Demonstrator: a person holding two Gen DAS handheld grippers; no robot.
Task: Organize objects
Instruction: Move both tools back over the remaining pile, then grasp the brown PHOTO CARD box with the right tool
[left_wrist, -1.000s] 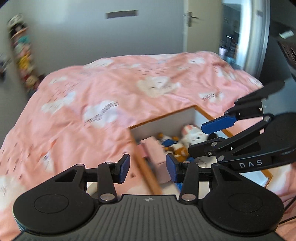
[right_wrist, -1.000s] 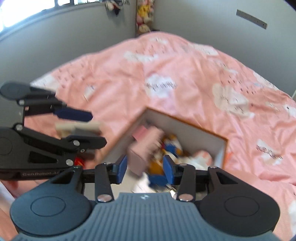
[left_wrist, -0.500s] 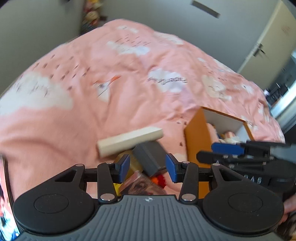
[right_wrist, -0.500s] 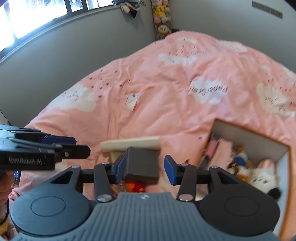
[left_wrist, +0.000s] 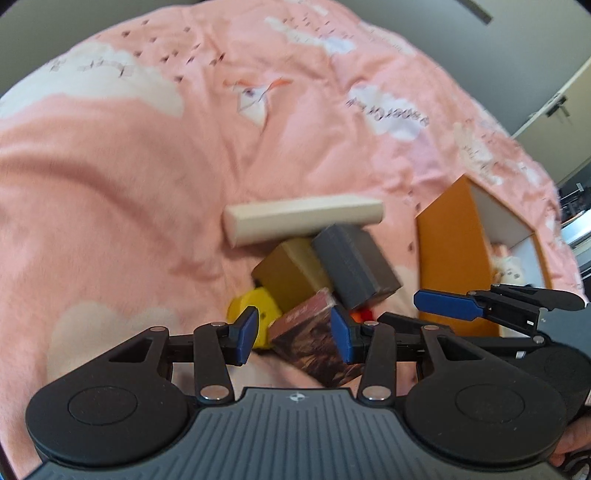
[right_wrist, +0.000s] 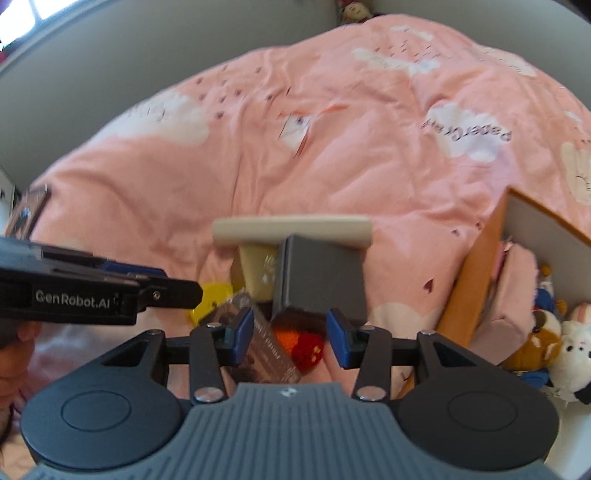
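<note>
A pile of small things lies on the pink duvet (left_wrist: 129, 192): a long cream box (left_wrist: 303, 218), a grey box (left_wrist: 354, 266), an olive box (left_wrist: 291, 273), a yellow round toy (left_wrist: 255, 310) and a dark red patterned box (left_wrist: 310, 343). My left gripper (left_wrist: 294, 334) is open just above the dark red box, whose near end lies between the pads. My right gripper (right_wrist: 290, 332) is open over an orange and red knitted toy (right_wrist: 306, 343), with the grey box (right_wrist: 321, 273) just beyond. Its fingers (left_wrist: 443, 304) show at the right of the left wrist view.
An orange storage box (right_wrist: 469, 288) with a white inside stands right of the pile and holds a pink pouch (right_wrist: 513, 280) and plush toys (right_wrist: 543, 339). A grey wall runs behind the bed. A brown framed item (right_wrist: 26, 214) lies at the far left edge.
Both grippers have swung away from the storage box to the pile at its left and come down close over it. The left one has also rolled. Both stay open as before.
</note>
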